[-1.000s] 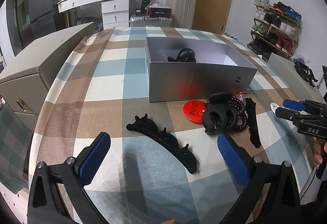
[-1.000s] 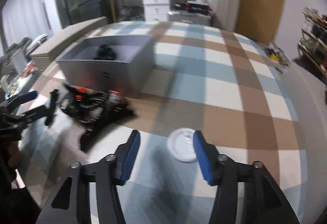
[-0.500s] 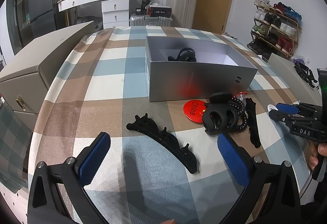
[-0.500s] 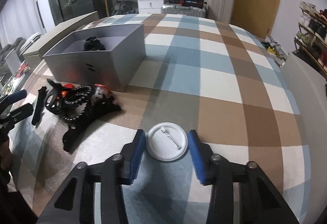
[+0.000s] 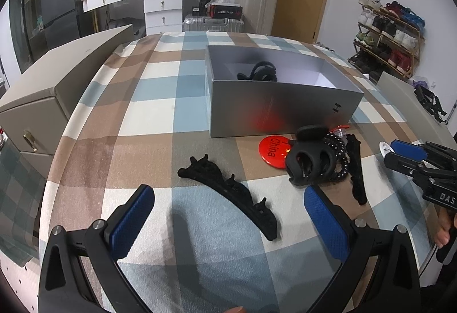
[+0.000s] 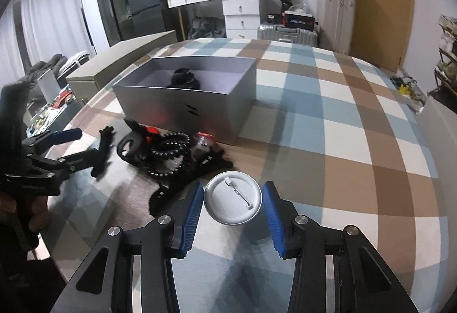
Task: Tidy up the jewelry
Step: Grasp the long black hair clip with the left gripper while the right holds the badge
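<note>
My right gripper (image 6: 232, 200) is shut on a white pin-back badge (image 6: 228, 207), back side up, its blue pads pressing the rim on both sides. Just left of it lies a black pile: a claw clip (image 6: 130, 146), a coiled hair tie (image 6: 171, 154) and a long clip. My left gripper (image 5: 227, 199) stands open over a long black hair clip (image 5: 231, 190) on the checked tablecloth. Right of that lie the claw clip (image 5: 310, 161) and a red "China" badge (image 5: 270, 151). Behind them the open grey box (image 5: 274, 106) holds one black hair piece (image 5: 261, 72).
A beige cabinet (image 5: 42, 90) stands against the table's left side. The table's near edge runs just under both grippers. A small red-lidded jar (image 6: 204, 140) lies in the pile by the box. Bare checked cloth spreads to the right of the box (image 6: 342, 113).
The right gripper's fingers narrowed onto the white badge, then it swung left toward the black pile with the badge between them. The left gripper has stayed where it was.
</note>
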`<state>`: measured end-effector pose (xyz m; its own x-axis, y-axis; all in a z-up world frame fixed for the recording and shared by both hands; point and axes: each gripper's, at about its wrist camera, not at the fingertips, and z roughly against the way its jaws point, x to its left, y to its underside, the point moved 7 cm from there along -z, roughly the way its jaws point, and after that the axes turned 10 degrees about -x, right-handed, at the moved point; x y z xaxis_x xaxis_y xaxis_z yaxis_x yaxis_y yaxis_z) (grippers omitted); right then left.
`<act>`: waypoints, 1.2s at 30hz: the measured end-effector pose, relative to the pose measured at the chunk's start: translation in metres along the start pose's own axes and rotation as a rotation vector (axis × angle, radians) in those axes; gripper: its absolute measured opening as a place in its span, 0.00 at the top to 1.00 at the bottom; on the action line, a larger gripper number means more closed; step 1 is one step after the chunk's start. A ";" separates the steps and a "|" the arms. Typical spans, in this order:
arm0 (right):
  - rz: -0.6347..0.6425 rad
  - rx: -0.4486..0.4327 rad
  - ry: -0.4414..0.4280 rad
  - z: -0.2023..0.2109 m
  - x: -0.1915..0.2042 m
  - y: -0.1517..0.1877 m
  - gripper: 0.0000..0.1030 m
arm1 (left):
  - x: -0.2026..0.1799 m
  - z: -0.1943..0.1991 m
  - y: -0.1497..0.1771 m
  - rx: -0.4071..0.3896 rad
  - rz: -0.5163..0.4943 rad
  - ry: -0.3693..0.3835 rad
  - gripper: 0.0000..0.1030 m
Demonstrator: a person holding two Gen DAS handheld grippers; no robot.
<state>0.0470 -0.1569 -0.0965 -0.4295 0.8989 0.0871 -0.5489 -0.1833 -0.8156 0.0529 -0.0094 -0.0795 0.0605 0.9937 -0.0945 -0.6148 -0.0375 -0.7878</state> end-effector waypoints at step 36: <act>0.039 -0.048 -0.030 0.010 0.023 -0.016 0.60 | 0.004 0.010 -0.005 0.006 -0.030 -0.045 0.85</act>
<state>0.0389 -0.1374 -0.0753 -0.4718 0.8788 0.0710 -0.4962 -0.1981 -0.8453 0.0485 -0.0044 -0.0700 0.0433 0.9981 -0.0435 -0.6178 -0.0075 -0.7863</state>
